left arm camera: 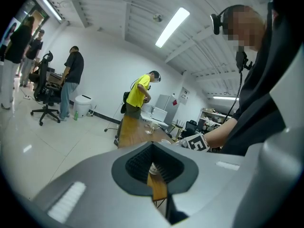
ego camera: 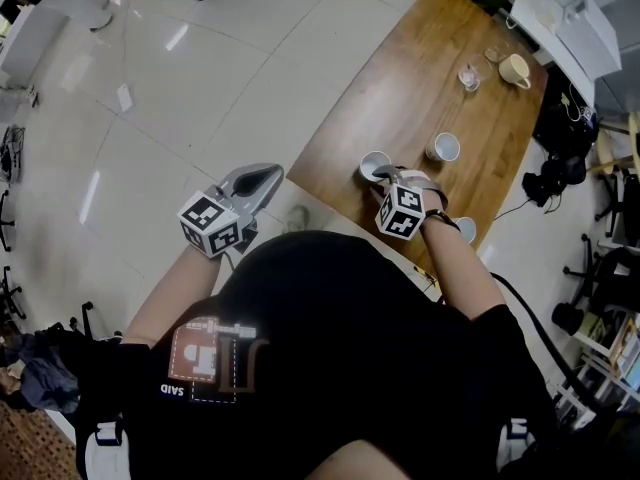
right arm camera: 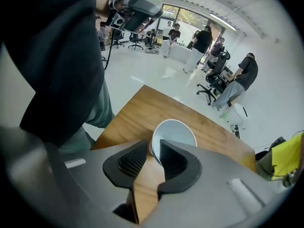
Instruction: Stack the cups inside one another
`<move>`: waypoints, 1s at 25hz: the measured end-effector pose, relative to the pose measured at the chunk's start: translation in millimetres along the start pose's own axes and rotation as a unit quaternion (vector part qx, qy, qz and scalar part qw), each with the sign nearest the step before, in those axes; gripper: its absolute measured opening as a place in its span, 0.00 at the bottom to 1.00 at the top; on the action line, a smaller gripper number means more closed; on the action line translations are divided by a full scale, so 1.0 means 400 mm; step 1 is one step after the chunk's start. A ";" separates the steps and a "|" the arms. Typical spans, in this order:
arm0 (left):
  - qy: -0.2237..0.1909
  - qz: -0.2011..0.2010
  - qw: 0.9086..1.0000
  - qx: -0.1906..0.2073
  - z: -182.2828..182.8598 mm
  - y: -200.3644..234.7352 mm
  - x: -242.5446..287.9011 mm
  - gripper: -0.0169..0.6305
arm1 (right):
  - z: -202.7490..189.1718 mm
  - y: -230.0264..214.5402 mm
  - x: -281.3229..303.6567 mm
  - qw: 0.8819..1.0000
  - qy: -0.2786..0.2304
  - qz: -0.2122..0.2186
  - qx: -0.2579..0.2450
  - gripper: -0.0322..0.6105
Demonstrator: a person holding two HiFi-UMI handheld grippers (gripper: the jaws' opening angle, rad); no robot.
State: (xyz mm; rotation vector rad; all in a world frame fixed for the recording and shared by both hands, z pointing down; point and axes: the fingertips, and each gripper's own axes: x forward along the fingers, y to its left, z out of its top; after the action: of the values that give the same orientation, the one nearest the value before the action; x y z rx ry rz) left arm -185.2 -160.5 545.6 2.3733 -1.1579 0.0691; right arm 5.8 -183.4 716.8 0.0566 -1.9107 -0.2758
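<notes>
Three round white cups are standing on the smooth wooden desk (ego camera: 400,78). The right claw (right arm camera: 153,148) is straddling the rim of one cup (right arm camera: 175,133), its pads unclenched. Another cup (ego camera: 445,147) is sitting at its 2 o'clock and a third cup (ego camera: 466,230) at 4 o'clock. The left claw (left arm camera: 152,146) is hanging clenched and empty.

Your worktop (ego camera: 420,68) is smooth, grained wood, the floor (ego camera: 200,88) glossy tile, the cup (right arm camera: 173,134) smooth white, your right jaws' pads (right arm camera: 130,163) matt, ribbed black.
</notes>
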 end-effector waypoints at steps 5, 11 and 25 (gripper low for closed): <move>0.001 -0.002 1.000 0.001 0.009 0.004 0.002 0.02 | 0.009 -0.001 -0.011 1.000 -0.009 0.005 0.005 0.10; 0.002 -0.020 1.000 0.008 0.019 -0.016 0.038 0.02 | 0.016 -0.046 -0.104 0.998 -0.038 -0.020 0.035 0.10; -0.005 -0.047 0.999 0.015 0.045 -0.067 0.108 0.02 | -0.264 -0.292 -0.347 0.983 0.002 -0.105 0.154 0.10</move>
State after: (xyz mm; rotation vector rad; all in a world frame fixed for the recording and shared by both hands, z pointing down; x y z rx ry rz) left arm -140.4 -186.1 529.7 2.4532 -1.0549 0.0441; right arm 141.8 -290.0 597.8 0.4663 -1.9299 -0.1181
